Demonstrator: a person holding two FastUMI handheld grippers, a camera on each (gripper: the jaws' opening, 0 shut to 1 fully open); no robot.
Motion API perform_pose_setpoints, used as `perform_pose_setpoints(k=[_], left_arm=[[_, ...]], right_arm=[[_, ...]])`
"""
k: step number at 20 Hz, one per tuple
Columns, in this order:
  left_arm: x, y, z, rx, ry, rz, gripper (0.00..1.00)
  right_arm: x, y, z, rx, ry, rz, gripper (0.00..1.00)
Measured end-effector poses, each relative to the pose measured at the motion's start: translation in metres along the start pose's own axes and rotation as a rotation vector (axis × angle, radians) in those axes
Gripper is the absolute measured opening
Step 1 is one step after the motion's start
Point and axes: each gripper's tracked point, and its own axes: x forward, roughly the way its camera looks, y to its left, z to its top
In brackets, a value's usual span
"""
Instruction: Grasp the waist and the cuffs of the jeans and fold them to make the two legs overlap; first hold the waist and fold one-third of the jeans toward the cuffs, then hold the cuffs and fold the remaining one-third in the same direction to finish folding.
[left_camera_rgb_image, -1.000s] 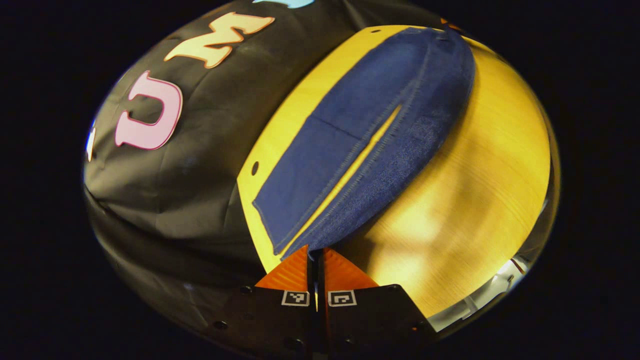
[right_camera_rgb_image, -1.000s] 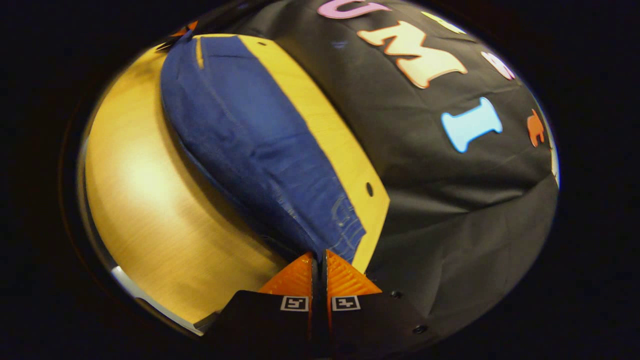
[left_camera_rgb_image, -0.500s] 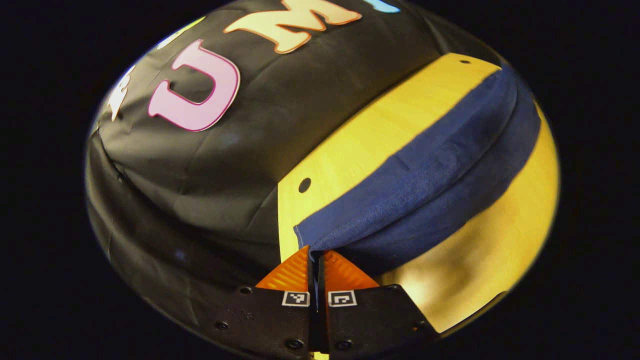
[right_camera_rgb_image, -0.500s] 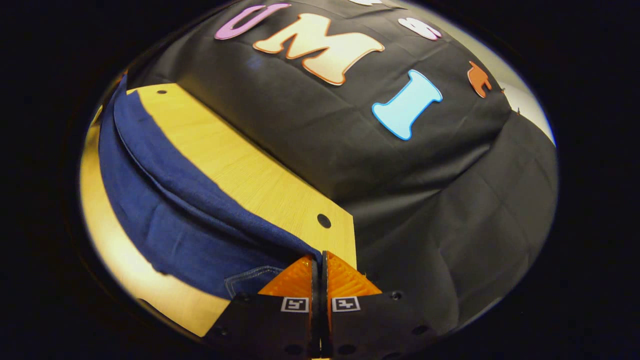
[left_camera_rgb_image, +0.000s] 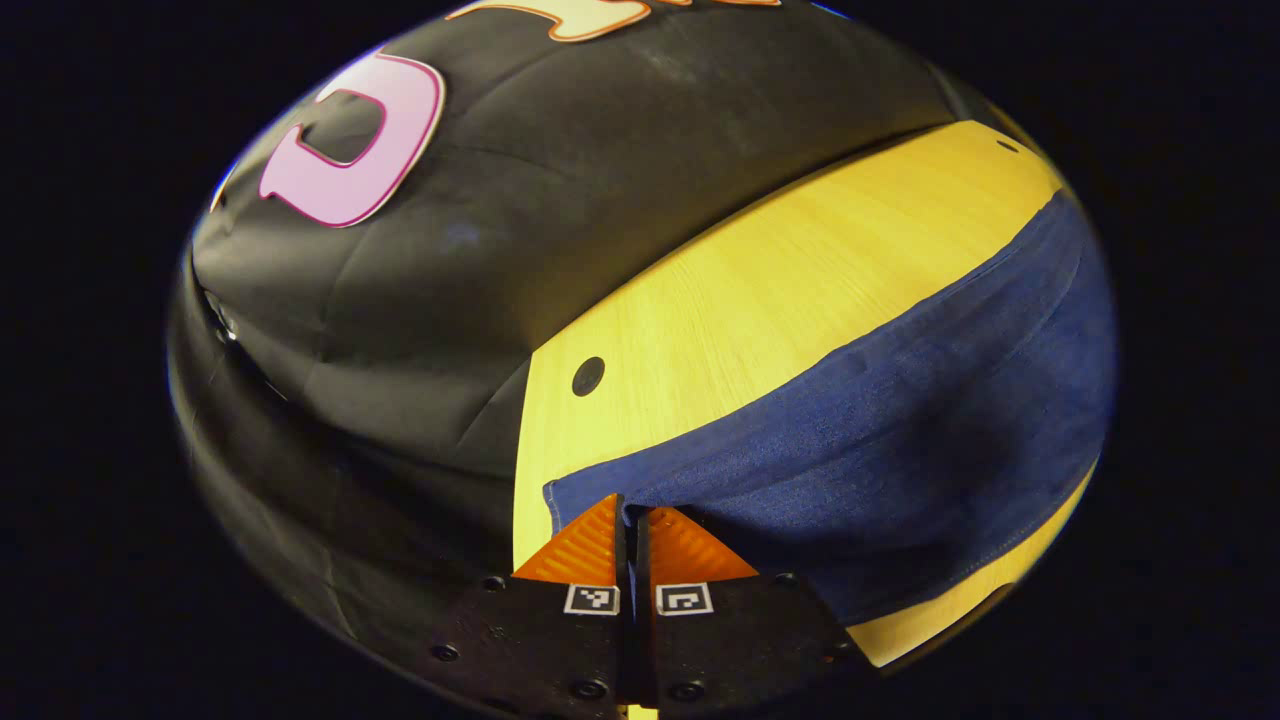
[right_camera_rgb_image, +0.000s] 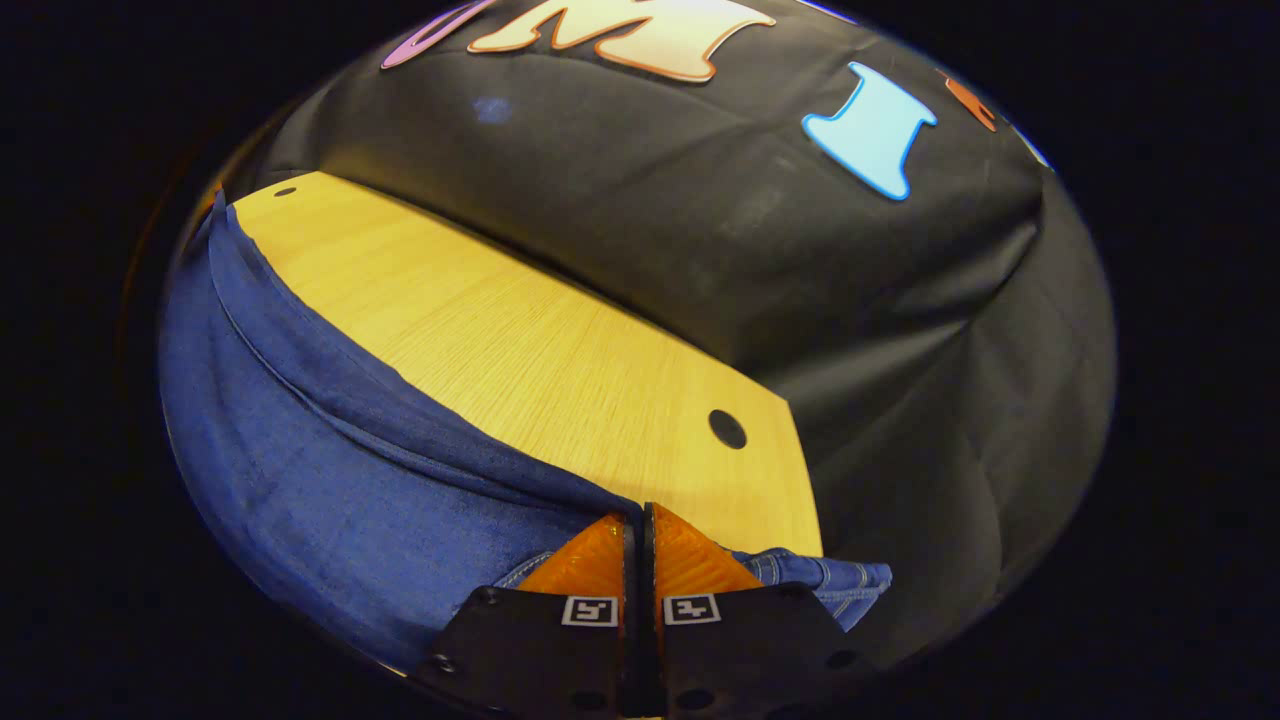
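Dark blue jeans (left_camera_rgb_image: 880, 440) lie lengthwise across a yellow wooden table (left_camera_rgb_image: 760, 290). In the left gripper view my left gripper (left_camera_rgb_image: 633, 520) is shut on the cuff end, which is pinched between its fingers near the table's left corner. In the right gripper view the jeans (right_camera_rgb_image: 300, 440) run off to the left. My right gripper (right_camera_rgb_image: 637, 518) is shut on the waist edge. A stitched bit of the waist (right_camera_rgb_image: 820, 580) sticks out to the right of the fingers. The cloth hangs in a doubled band between the two grippers.
The table (right_camera_rgb_image: 520, 350) has a round hole (left_camera_rgb_image: 588, 376) near one far corner and another hole (right_camera_rgb_image: 727, 428) near the other. Black booth cloth (right_camera_rgb_image: 800, 250) rises right behind the table's far edge. Bare wood lies between the jeans and that edge.
Both grippers have carried the near leg over toward the far edge and come lower. The jeans went from two spread legs to one doubled band. Both grips stayed shut.
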Motion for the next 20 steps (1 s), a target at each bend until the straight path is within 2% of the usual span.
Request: perform_pose_setpoints(k=[3,4,5,7,8,9,12,15,17,20], left_arm=[[0.008,-0.007,-0.001,-0.057,0.004,0.013,0.0],[0.004,-0.009,0.0,-0.097,-0.014,0.004,0.02],[-0.002,-0.016,0.006,-0.14,-0.033,-0.029,0.03],[-0.027,-0.012,0.022,-0.195,-0.109,-0.002,0.68],[-0.026,-0.005,0.027,-0.219,-0.15,0.015,1.0],[-0.038,-0.001,0.036,-0.244,-0.187,0.026,0.94],[-0.08,0.014,0.053,-0.305,-0.294,0.039,0.94],[-0.111,0.017,0.069,-0.374,-0.375,0.01,0.94],[-0.12,0.023,0.075,-0.425,-0.406,-0.007,0.94],[-0.13,0.028,0.082,-0.483,-0.417,-0.032,0.94]], right_arm=[[0.003,-0.004,-0.003,0.01,0.014,-0.004,0.06],[0.0,-0.014,-0.003,0.025,0.008,-0.026,0.29],[-0.003,-0.021,0.004,0.069,-0.018,-0.016,0.52],[-0.016,-0.035,0.009,0.172,-0.043,-0.015,0.98],[-0.024,-0.044,0.01,0.21,-0.053,-0.026,0.99],[-0.033,-0.05,0.011,0.25,-0.065,-0.033,0.99],[-0.054,-0.075,-0.002,0.356,-0.081,-0.076,1.0],[-0.061,-0.093,-0.031,0.455,-0.037,-0.109,0.99],[-0.064,-0.104,-0.051,0.516,-0.001,-0.135,1.0],[-0.06,-0.107,-0.08,0.644,0.058,-0.134,1.0]])
